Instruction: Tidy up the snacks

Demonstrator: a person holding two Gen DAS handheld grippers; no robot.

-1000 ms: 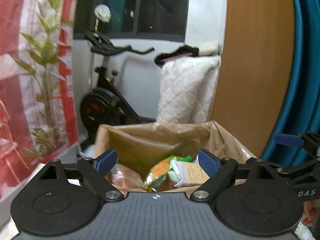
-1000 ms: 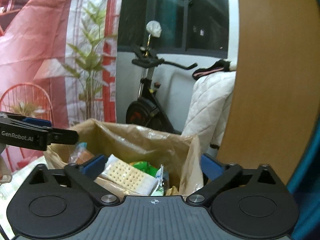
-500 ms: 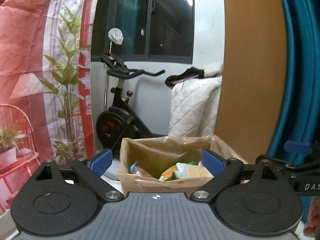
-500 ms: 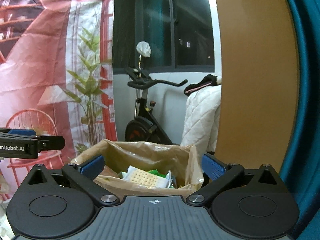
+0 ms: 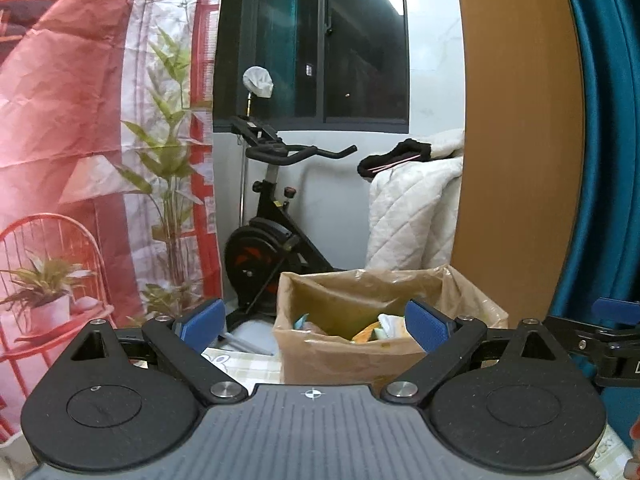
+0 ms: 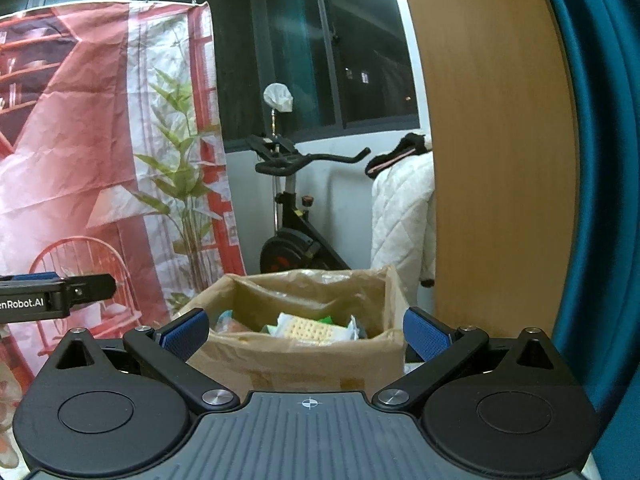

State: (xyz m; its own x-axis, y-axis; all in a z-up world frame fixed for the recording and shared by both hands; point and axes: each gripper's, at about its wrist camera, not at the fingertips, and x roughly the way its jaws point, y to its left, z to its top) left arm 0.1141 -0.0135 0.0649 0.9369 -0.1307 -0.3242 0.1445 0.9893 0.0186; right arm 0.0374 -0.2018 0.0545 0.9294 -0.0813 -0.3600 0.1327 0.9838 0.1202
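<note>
Both hand-held grippers, left and right, stood wide open and empty, the left's jaws having just widened. Snacks lay inside the lined box; I judged retreating level safest.

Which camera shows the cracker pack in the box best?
The right wrist view: the cracker pack lies face-up atop the snacks in the cardboard box, unobstructed. In the left wrist view only its pale edge shows, partly behind a blue pad of the left tongs.
</note>
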